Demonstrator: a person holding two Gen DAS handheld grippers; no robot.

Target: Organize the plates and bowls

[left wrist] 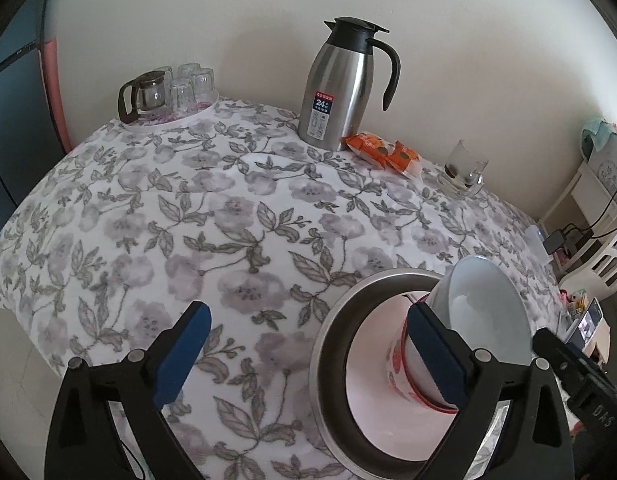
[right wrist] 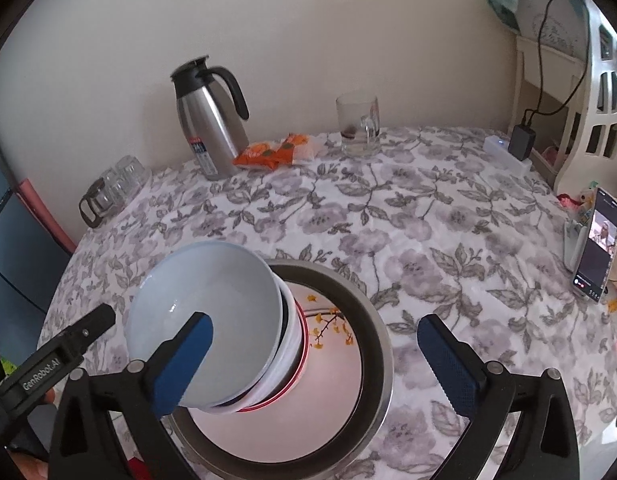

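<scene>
A stack of bowls stands on a white plate [right wrist: 328, 396] inside a wide metal pan [right wrist: 372, 316] at the table's near edge. The top bowl [right wrist: 212, 300] is pale blue-white; under it sit white bowls, the lowest with a red rim [right wrist: 300, 344]. The stack also shows in the left wrist view [left wrist: 484, 304], with the orange-patterned bowl [left wrist: 396, 364] at its base. My left gripper [left wrist: 308, 356] is open, its right finger in front of the stack. My right gripper [right wrist: 316, 364] is open, its left finger in front of the top bowl.
On the floral tablecloth [left wrist: 228, 220] stand a steel thermos jug [left wrist: 340, 84], orange snack packets [left wrist: 384, 152], a glass mug [left wrist: 464, 168] and a tray with a glass teapot and upturned glasses [left wrist: 168, 92]. A phone [right wrist: 596, 240] stands at the right edge.
</scene>
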